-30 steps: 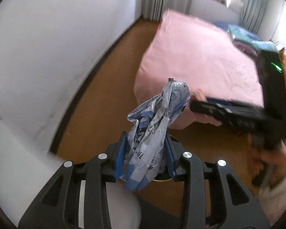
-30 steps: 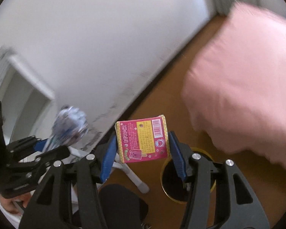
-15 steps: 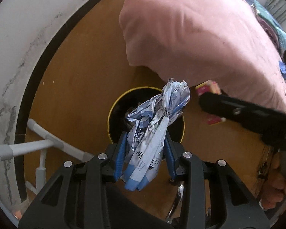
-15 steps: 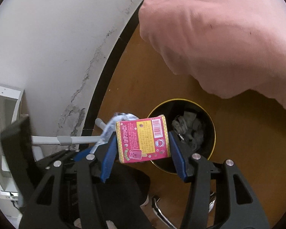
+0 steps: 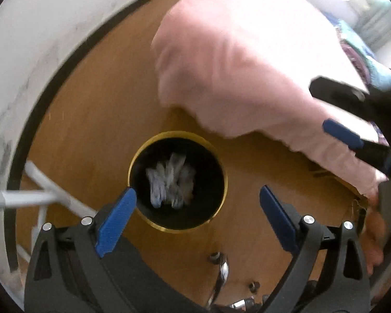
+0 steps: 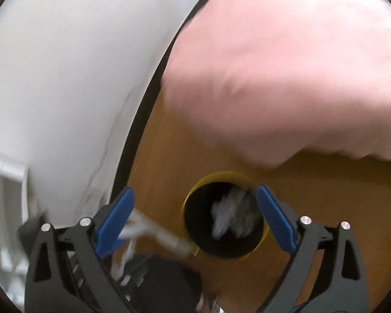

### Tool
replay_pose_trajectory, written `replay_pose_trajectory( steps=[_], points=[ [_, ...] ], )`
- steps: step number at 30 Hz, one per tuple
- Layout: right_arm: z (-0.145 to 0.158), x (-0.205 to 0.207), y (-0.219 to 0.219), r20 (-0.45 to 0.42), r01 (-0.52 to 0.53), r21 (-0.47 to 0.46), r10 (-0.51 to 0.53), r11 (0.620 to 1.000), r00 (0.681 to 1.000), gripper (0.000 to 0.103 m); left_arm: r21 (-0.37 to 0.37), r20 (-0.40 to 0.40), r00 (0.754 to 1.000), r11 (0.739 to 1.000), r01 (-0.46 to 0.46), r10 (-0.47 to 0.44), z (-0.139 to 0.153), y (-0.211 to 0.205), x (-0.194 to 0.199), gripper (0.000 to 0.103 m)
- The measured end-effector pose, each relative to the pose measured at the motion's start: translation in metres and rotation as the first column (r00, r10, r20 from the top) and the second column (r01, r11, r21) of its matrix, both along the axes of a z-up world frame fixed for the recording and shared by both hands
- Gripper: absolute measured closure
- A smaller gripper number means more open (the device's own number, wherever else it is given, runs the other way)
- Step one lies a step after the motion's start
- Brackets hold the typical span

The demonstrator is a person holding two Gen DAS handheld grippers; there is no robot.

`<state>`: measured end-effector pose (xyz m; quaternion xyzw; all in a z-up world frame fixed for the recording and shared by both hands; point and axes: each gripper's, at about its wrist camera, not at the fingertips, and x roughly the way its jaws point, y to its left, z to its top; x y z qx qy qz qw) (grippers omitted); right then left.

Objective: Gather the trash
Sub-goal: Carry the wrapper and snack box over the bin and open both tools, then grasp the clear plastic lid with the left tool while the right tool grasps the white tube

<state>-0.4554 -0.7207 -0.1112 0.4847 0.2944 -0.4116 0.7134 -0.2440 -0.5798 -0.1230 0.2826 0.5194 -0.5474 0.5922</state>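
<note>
A round black bin with a yellow rim [image 5: 133, 164] stands on the wooden floor; it also shows in the right wrist view [image 6: 185, 203]. Crumpled white and blue paper trash [image 5: 169, 180] lies inside it, also seen in the right wrist view [image 6: 229, 214]. My left gripper [image 5: 198, 219] is open and empty above the bin's near edge. My right gripper [image 6: 195, 219] is open and empty above the bin; it also shows at the right of the left wrist view [image 5: 357, 140]. The pink box is not in view.
A bed with a pink cover [image 5: 242, 57] overhangs the floor just beyond the bin. A white wall with a dark skirting [image 5: 34, 60] runs on the left. White furniture legs [image 5: 39, 195] stand left of the bin. Chair castors [image 5: 221, 268] show below.
Both grippers opened over the bin. The crumpled paper left my left gripper and now lies in the bin. The pink box left my right gripper and is out of sight.
</note>
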Motion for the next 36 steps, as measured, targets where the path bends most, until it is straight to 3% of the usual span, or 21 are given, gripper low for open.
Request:
replay_pose_trajectory(
  steps=[3, 5, 7, 9, 12, 15, 17, 22, 24, 26, 30, 31, 33, 34, 36],
  points=[
    [0.047, -0.022, 0.013, -0.106, 0.135, -0.256, -0.167, 0.957, 0.980, 0.007, -0.177, 0.066, 0.996, 0.982, 0.067, -0.056, 0.069, 0.012, -0.018, 0.010],
    [0.068, -0.022, 0.025, -0.206, 0.155, -0.422, -0.260, 0.893, 0.943, 0.007, -0.288, 0.145, 0.988, 0.953, 0.098, -0.057, 0.120, 0.030, -0.020, 0.006],
    [0.070, -0.015, 0.029, -0.274, 0.125, -0.458, -0.273, 0.880, 0.922, 0.007, -0.345, 0.241, 0.970, 0.934, 0.094, -0.009, 0.158, 0.052, -0.011, 0.006],
    [0.064, -0.006, 0.029, -0.283, 0.092, -0.425, -0.229, 0.900, 0.931, 0.007, -0.388, 0.310, 0.947, 0.921, 0.048, 0.081, 0.189, 0.085, 0.012, 0.006],
    [0.061, 0.013, 0.035, -0.277, 0.039, -0.394, -0.159, 0.918, 0.948, 0.007, -0.423, 0.362, 0.906, 0.904, -0.052, 0.221, 0.210, 0.145, 0.049, 0.006],
    [0.067, 0.037, 0.048, -0.286, -0.005, -0.412, -0.124, 0.911, 0.950, 0.007, -0.412, 0.402, 0.825, 0.883, -0.226, 0.398, 0.211, 0.229, 0.102, 0.006],
    [0.071, 0.056, 0.055, -0.281, -0.029, -0.422, -0.100, 0.906, 0.954, 0.007, -0.378, 0.435, 0.739, 0.849, -0.369, 0.514, 0.202, 0.293, 0.138, 0.006],
    [0.089, 0.110, 0.088, -0.263, -0.125, -0.464, -0.002, 0.877, 0.965, 0.007, -0.295, 0.444, 0.570, 0.713, -0.636, 0.692, 0.174, 0.425, 0.201, 0.006],
    [0.099, 0.136, 0.106, -0.278, -0.184, -0.496, 0.046, 0.849, 0.960, 0.007, -0.286, 0.432, 0.528, 0.666, -0.689, 0.731, 0.167, 0.457, 0.212, 0.006],
    [0.107, 0.158, 0.122, -0.291, -0.234, -0.518, 0.088, 0.823, 0.953, 0.007, -0.281, 0.409, 0.522, 0.647, -0.708, 0.749, 0.160, 0.474, 0.217, 0.007],
    [0.125, 0.196, 0.161, -0.279, -0.319, -0.547, 0.191, 0.774, 0.941, 0.007, -0.246, 0.426, 0.552, 0.679, -0.692, 0.717, 0.139, 0.479, 0.218, 0.008],
    [0.129, 0.202, 0.170, -0.275, -0.335, -0.555, 0.211, 0.761, 0.938, 0.007, -0.233, 0.415, 0.567, 0.685, -0.690, 0.712, 0.132, 0.479, 0.220, 0.014],
    [0.143, 0.214, 0.195, -0.270, -0.358, -0.582, 0.241, 0.730, 0.932, 0.007, -0.253, 0.343, 0.607, 0.693, -0.675, 0.717, 0.133, 0.489, 0.227, 0.055],
    [0.148, 0.218, 0.204, -0.267, -0.364, -0.594, 0.251, 0.717, 0.931, 0.007, -0.253, 0.339, 0.615, 0.698, -0.670, 0.712, 0.134, 0.490, 0.229, 0.063],
    [0.159, 0.229, 0.227, -0.257, -0.384, -0.616, 0.284, 0.688, 0.924, 0.007, -0.250, 0.348, 0.625, 0.711, -0.657, 0.699, 0.134, 0.490, 0.227, 0.066]
  ],
)
